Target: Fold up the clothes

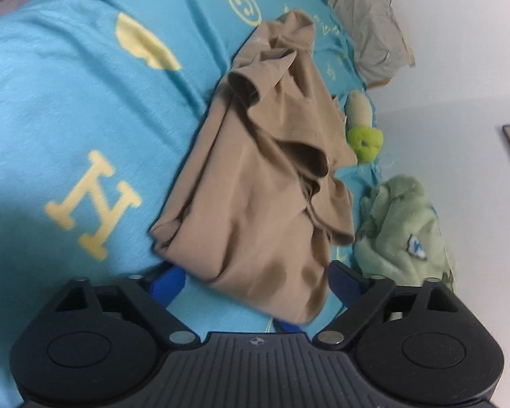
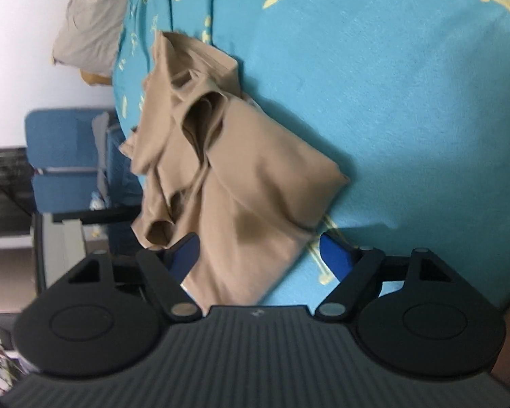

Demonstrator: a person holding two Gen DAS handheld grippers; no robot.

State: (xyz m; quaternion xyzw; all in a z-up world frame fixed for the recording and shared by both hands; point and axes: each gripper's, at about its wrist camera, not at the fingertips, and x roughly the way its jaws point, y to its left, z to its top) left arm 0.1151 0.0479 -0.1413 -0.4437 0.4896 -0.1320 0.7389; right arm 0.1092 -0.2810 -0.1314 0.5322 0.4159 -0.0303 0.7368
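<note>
A crumpled tan garment (image 1: pixel 255 183) lies on the bed's turquoise sheet (image 1: pixel 51 119), its near end between the spread fingers of both tongs. The left tongs (image 1: pixel 255 282) and right tongs (image 2: pixel 258 255) are released, gripping nothing. At 3 o'clock of the garment in the left view sits a green plush toy (image 1: pixel 363 136).

Blue fingertips (image 1: pixel 168 280) of both tongs partly hidden under blurred tan garment (image 1: pixel 255 204)
</note>
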